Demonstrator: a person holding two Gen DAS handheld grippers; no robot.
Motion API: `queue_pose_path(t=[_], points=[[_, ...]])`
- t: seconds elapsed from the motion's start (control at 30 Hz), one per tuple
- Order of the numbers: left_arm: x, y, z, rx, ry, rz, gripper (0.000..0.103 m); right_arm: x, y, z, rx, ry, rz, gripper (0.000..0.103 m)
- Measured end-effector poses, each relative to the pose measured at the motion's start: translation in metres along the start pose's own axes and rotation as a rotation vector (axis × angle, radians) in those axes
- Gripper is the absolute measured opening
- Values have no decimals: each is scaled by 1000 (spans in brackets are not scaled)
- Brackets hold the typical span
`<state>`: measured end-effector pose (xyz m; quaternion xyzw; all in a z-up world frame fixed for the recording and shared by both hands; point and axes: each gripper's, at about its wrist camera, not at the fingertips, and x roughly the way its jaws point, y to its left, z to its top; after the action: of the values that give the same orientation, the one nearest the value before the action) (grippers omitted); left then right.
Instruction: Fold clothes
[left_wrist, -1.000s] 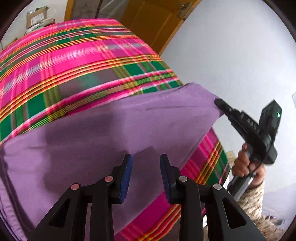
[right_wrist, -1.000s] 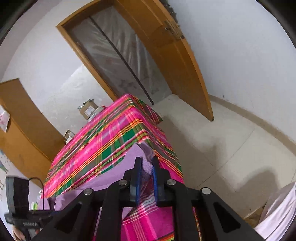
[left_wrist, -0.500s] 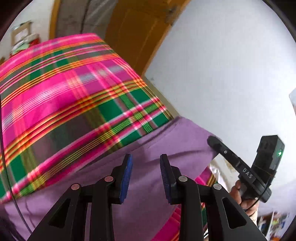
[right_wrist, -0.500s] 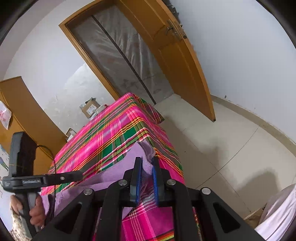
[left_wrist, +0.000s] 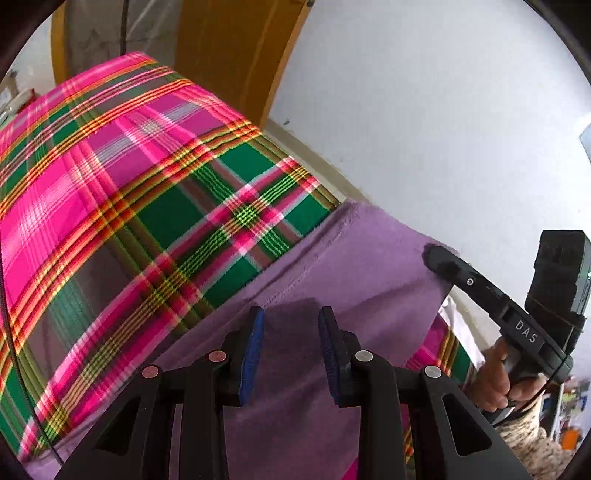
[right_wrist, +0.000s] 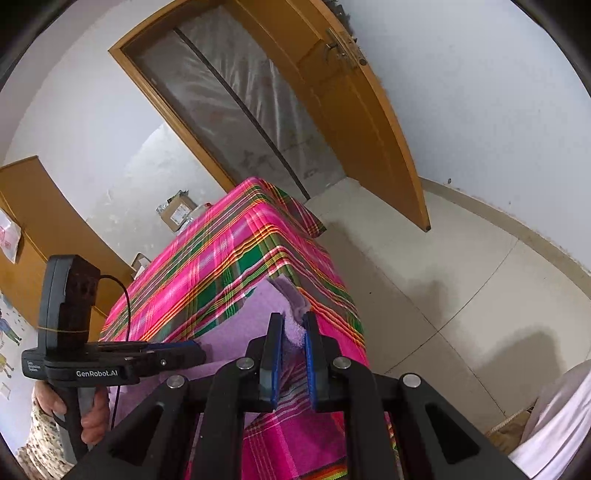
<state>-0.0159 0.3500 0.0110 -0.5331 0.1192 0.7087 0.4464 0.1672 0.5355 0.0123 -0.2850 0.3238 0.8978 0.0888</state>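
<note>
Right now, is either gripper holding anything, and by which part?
The right gripper is shut on a corner of the purple garment. The left gripper is open above the cloth, holding nothing.

Walls: white plaster, lying in even daylight, scuffing near the base.
Door: orange-brown wood, standing open against the wall, metal handle showing near its top.
Doorway: clear plastic sheet hanging across the frame.
Floor: pale tiles, soft shadows falling across them.
Table: standing near the doorway, pink, green and yellow plaid cloth draping over its edges.
Box: cardboard, sitting beyond the table by the far wall.
Cabinet: orange-brown wood, standing along the left wall.
</note>
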Motion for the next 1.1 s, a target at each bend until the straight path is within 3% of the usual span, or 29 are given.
queue_pose_path(t=[0.07, 0.13, 0.2, 0.4, 0.5, 0.8, 0.87, 0.93, 1.1], points=[[3, -1, 1, 12, 2, 15, 29, 2, -2, -1, 5, 3, -1, 11], [3, -4, 1, 35, -12, 49, 13, 3, -3, -1, 9, 5, -2, 11], [4, -5, 2, 51, -29, 80, 8, 3, -3, -1, 9, 9, -3, 11], [4, -6, 3, 63, -53, 49, 8, 5, -5, -1, 13, 17, -6, 11], [5, -13, -1, 122, -61, 44, 25, 6, -6, -2, 15, 20, -10, 12], [6, -23, -5, 227, -95, 108, 25, 7, -7, -3, 18, 22, -12, 12], [4, -25, -7, 240, -97, 115, 20, 7, -7, -3, 21, 22, -11, 12], [4, -27, -7, 257, -98, 113, 5, 7, -8, -2, 20, 22, -11, 12], [2, -21, -1, 226, -126, 110, 1, 10, -9, 0, 16, 18, -10, 12]])
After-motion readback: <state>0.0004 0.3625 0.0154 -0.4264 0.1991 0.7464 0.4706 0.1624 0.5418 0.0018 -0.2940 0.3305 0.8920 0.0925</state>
